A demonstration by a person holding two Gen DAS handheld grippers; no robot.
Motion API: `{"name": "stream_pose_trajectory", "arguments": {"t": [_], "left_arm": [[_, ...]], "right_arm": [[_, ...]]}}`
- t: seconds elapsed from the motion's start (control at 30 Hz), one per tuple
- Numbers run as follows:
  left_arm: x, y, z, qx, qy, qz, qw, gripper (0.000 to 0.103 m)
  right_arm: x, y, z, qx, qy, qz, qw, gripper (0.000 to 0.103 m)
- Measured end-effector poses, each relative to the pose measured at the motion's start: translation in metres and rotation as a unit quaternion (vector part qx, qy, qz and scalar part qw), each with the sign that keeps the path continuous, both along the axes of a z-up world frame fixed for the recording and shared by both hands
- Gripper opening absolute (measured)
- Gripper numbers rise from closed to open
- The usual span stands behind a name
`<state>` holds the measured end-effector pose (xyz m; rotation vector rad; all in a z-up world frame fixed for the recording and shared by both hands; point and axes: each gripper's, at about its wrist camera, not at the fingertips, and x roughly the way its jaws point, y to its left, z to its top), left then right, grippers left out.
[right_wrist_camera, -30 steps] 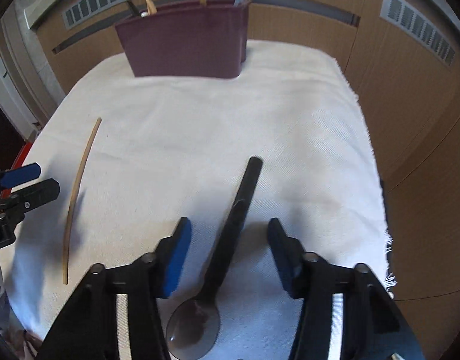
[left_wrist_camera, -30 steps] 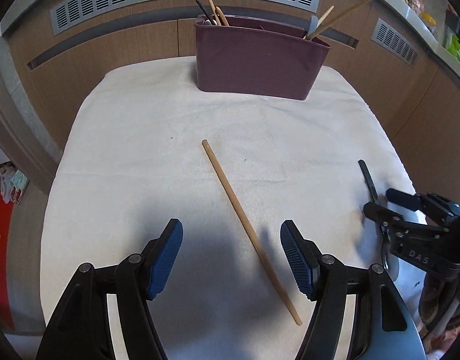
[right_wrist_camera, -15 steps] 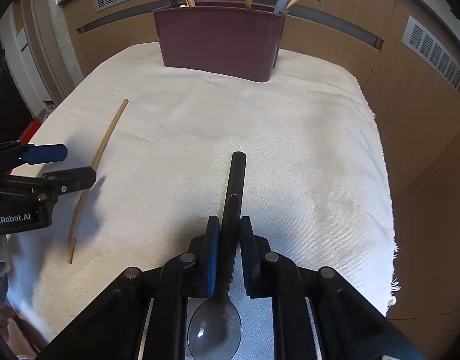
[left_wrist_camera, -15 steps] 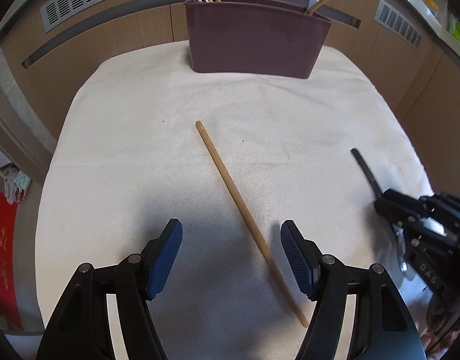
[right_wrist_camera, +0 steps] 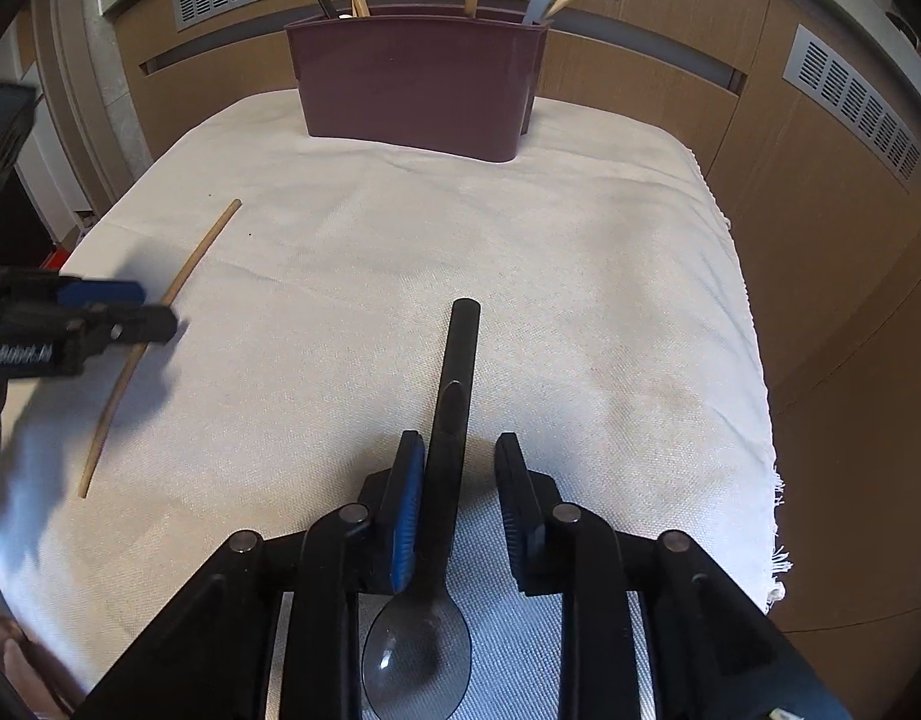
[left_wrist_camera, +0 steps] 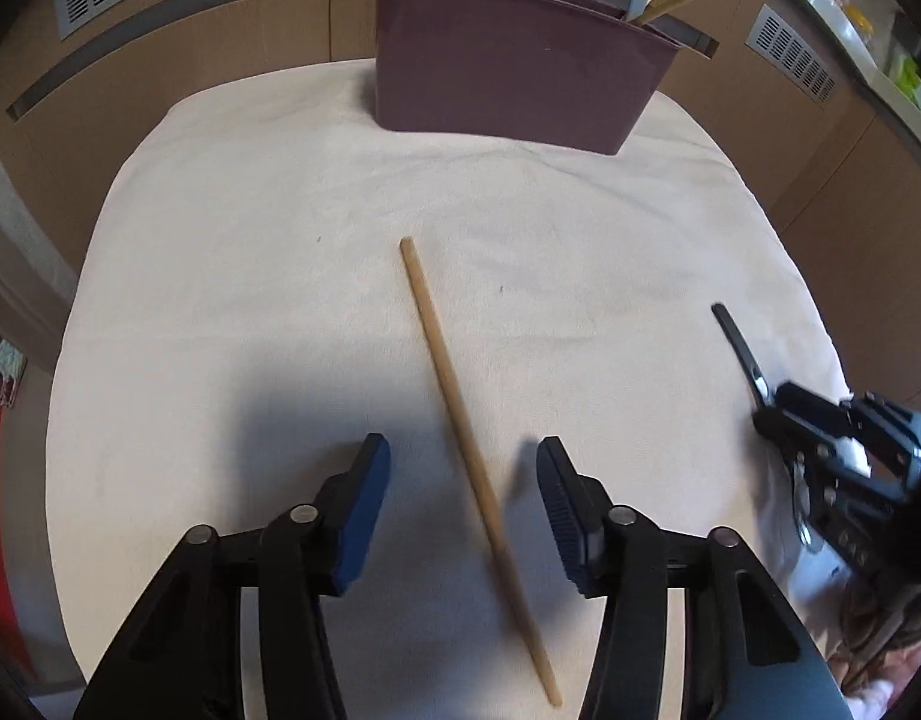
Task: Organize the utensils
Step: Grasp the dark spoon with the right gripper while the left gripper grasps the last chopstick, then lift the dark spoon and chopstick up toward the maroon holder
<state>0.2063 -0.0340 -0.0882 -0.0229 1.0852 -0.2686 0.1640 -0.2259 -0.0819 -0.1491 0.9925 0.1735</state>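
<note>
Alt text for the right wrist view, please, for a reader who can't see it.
The right gripper straddles the handle of a black spoon lying on a white cloth, its jaws opening with a gap at the right pad. Behind stands a maroon utensil holder; at left, the left gripper reaches over a wooden chopstick.

Left gripper: black frame; blue ribbed pads; silver screws

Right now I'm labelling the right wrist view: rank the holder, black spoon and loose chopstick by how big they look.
1. Holder, largest though farthest.
2. Black spoon, enlarged by nearness to the camera.
3. Loose chopstick, thinnest; its length looks close to the spoon's, so only bulk separates them.
</note>
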Motion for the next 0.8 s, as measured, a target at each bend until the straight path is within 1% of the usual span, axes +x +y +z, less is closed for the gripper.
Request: {"name": "stream_pose_trajectory", "arguments": {"t": [0.1, 0.13, 0.17, 0.2, 0.23, 0.27, 0.3, 0.37, 0.43, 0.5, 0.6, 0.7, 0.77, 0.8], "left_arm": [[0.018, -0.006, 0.002, -0.010, 0.020, -0.017, 0.9996, 0.038], [0.023, -0.009, 0.002, -0.002, 0.023, -0.021, 0.9995, 0.034], [0.027, -0.010, 0.002, 0.006, 0.025, -0.022, 0.9994, 0.024], [0.031, -0.012, 0.002, 0.014, 0.025, -0.023, 0.9993, 0.016], [0.034, -0.015, 0.001, 0.022, 0.025, -0.025, 0.9991, 0.014], [0.036, -0.018, 0.002, 0.029, 0.022, -0.027, 0.9989, 0.010], [0.036, -0.021, 0.002, 0.033, 0.019, -0.029, 0.9988, 0.009], [0.032, -0.022, 0.005, 0.024, 0.017, -0.035, 0.9989, 0.006], [0.021, -0.025, 0.010, 0.019, 0.002, -0.042, 0.9989, 0.006], [0.009, -0.026, 0.014, 0.008, -0.002, -0.052, 0.9986, 0.006], [-0.006, -0.026, 0.016, -0.003, -0.001, -0.063, 0.9980, 0.006], [-0.016, -0.023, 0.016, -0.004, 0.003, -0.068, 0.9977, 0.006], [-0.017, -0.022, 0.016, 0.001, 0.002, -0.066, 0.9978, 0.006], [-0.016, -0.022, 0.016, 0.002, 0.004, -0.067, 0.9977, 0.006]], "right_arm": [[-0.001, -0.003, -0.001, -0.002, -0.003, -0.005, 1.000, 0.031], [-0.001, -0.004, -0.001, -0.001, -0.003, -0.006, 1.000, 0.032], [-0.001, -0.005, -0.001, -0.001, -0.003, -0.007, 1.000, 0.033], [0.000, -0.005, -0.001, 0.000, -0.003, -0.008, 1.000, 0.033], [0.000, -0.006, -0.001, 0.001, -0.002, -0.008, 1.000, 0.034], [0.001, -0.007, 0.000, 0.005, -0.001, -0.008, 1.000, 0.034], [0.001, -0.010, 0.000, 0.009, -0.001, -0.010, 1.000, 0.035], [0.001, -0.015, 0.002, 0.022, 0.000, -0.012, 1.000, 0.035], [0.002, -0.021, 0.004, 0.037, 0.006, -0.014, 0.999, 0.035], [0.005, -0.023, 0.004, 0.045, 0.014, -0.015, 0.999, 0.035], [0.013, -0.017, 0.002, 0.053, 0.028, -0.009, 0.998, 0.035], [0.024, -0.007, -0.001, 0.046, 0.033, -0.006, 0.998, 0.035], [0.031, -0.001, -0.002, 0.031, 0.032, -0.007, 0.999, 0.030], [0.032, 0.002, -0.002, 0.025, 0.032, -0.004, 0.999, 0.019]]}}
